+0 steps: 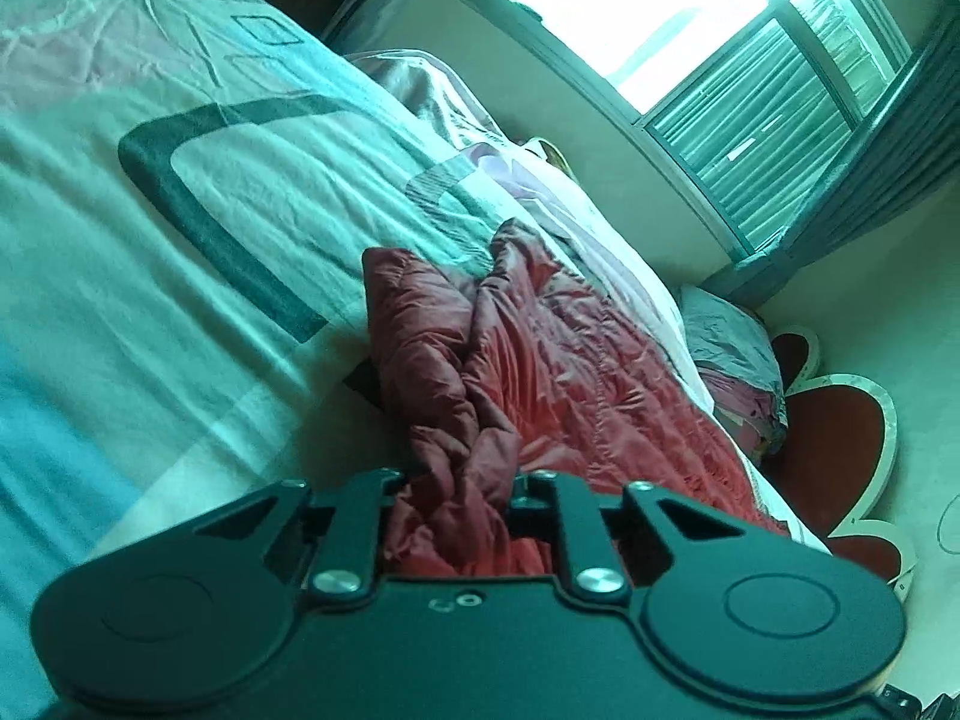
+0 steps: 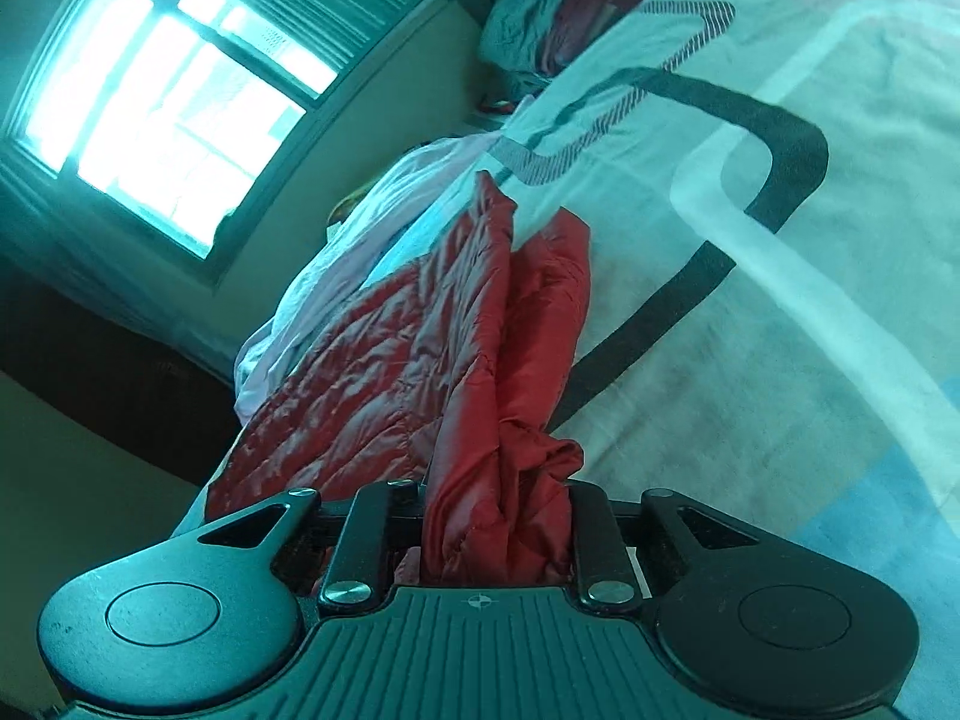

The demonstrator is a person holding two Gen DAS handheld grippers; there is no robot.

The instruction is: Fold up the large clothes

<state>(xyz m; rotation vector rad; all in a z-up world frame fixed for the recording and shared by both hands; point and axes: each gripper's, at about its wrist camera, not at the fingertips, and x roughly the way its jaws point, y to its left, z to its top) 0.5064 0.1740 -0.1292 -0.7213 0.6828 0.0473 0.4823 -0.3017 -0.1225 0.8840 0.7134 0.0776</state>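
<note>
A red quilted jacket lies crumpled along the edge of a bed. My left gripper is shut on a bunched fold of the jacket, which fills the gap between its jaws. In the right wrist view the same red jacket stretches away from me, and my right gripper is shut on another bunched part of it. The fingertips of both grippers are hidden in the cloth.
The bed has a pale sheet with grey and blue line patterns, also in the right wrist view. A white garment lies beyond the jacket. A pile of clothes and a red rug lie below a window.
</note>
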